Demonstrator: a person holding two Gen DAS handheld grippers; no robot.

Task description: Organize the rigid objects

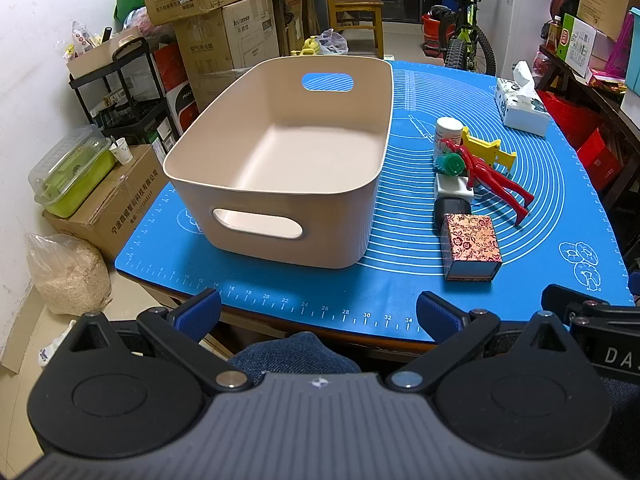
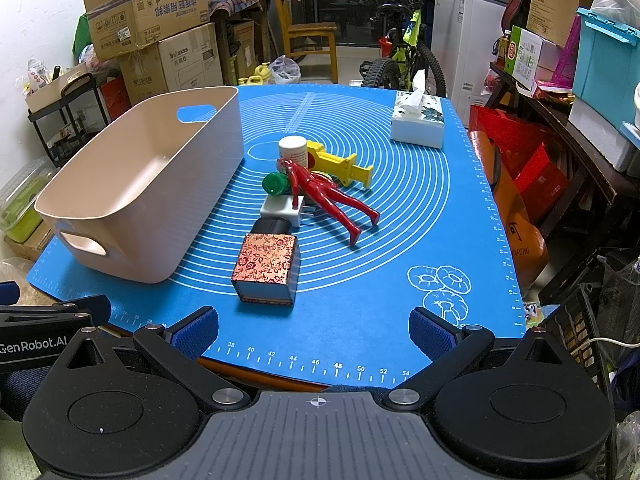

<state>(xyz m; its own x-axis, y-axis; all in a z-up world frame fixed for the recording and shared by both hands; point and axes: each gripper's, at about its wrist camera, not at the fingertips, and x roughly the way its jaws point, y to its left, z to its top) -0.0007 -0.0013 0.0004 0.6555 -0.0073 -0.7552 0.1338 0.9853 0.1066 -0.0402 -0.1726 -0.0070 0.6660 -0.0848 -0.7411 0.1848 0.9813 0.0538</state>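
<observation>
Right wrist view: right gripper (image 2: 314, 330) has its jaws spread wide and empty at the near mat edge, with the red floral box (image 2: 266, 270) straight ahead and closest, so the right hand is the better placed. Left gripper (image 1: 318, 316) is likewise wide apart and empty, facing the empty beige bin (image 1: 280, 160), which sits left of the pile. Behind the box, tightly packed: black block (image 2: 272, 226), white charger (image 2: 282, 208), green cap (image 2: 275, 183), red figure (image 2: 328, 196) lying diagonally, yellow toy (image 2: 344, 166), white bottle (image 2: 293, 150); tissue box (image 2: 418, 120) well apart.

One bin (image 2: 136, 184), one tissue box (image 2: 418, 122), and perhaps seven small objects (image 2: 304, 200) clustered together.
</observation>
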